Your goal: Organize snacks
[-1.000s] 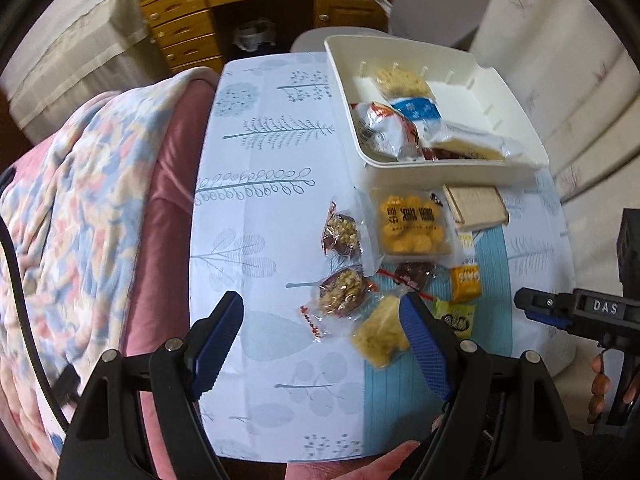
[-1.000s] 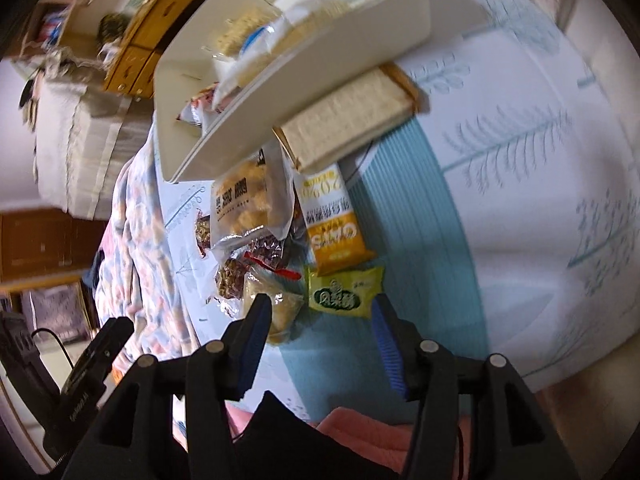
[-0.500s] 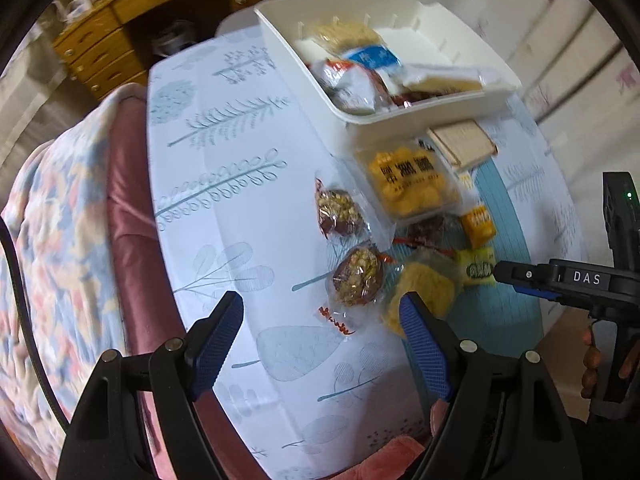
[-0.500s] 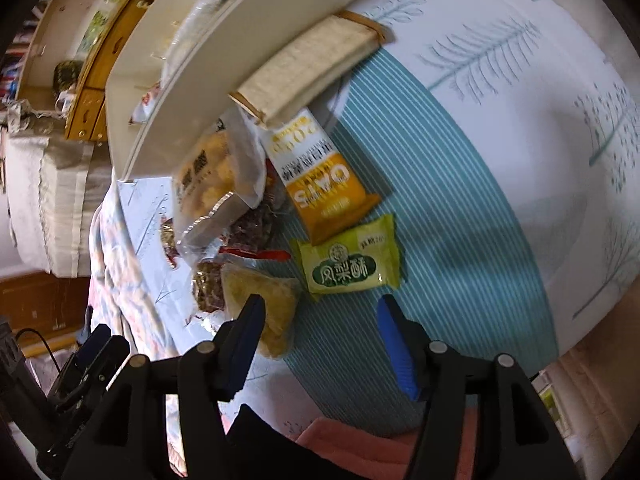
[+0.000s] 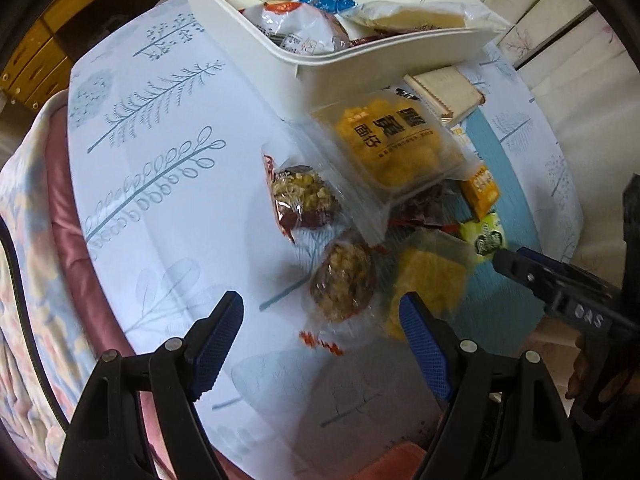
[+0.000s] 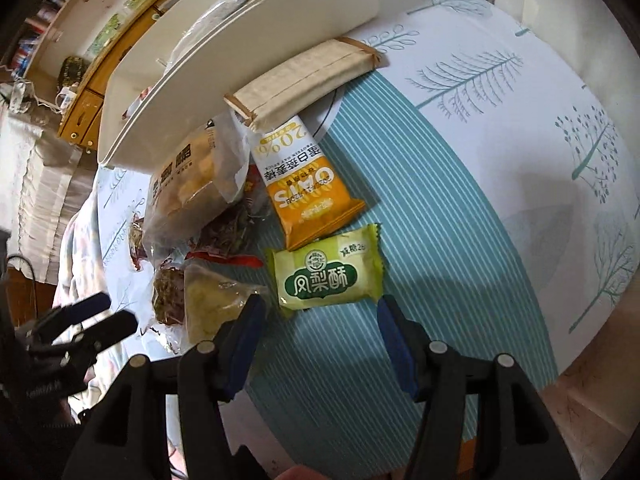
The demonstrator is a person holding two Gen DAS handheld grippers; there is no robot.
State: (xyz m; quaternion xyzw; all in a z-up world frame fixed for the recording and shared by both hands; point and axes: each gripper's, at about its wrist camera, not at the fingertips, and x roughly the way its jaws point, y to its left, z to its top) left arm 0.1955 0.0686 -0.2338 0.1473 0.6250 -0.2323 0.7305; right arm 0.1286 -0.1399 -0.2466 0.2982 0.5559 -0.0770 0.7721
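Observation:
Loose snack packets lie in front of a white bin (image 5: 320, 76) that holds several more. My left gripper (image 5: 320, 312) hangs open just above a clear-wrapped nut cake (image 5: 342, 280), touching nothing; a second nut cake (image 5: 304, 196) and a pale yellow packet (image 5: 432, 280) lie beside it. My right gripper (image 6: 320, 308) is open, its jaws either side of the near edge of a green pineapple-cake packet (image 6: 326, 276) without pressing it. An orange oat bar (image 6: 304, 184) and a beige cracker pack (image 6: 304, 76) lie beyond. The right gripper's tip (image 5: 520, 264) shows at the left view's right edge.
A big yellow pastry bag (image 5: 396, 148) leans against the bin wall over a dark red packet (image 5: 420, 208). The tablecloth (image 5: 160, 160) shows tree prints; a pink and floral blanket (image 5: 24, 240) lies off its left edge. A wooden desk (image 6: 92, 76) stands behind.
Both grippers have come down closer to the snacks. The left view has rolled and now centres on the nut cake. The right jaws have widened slightly and now flank the green packet.

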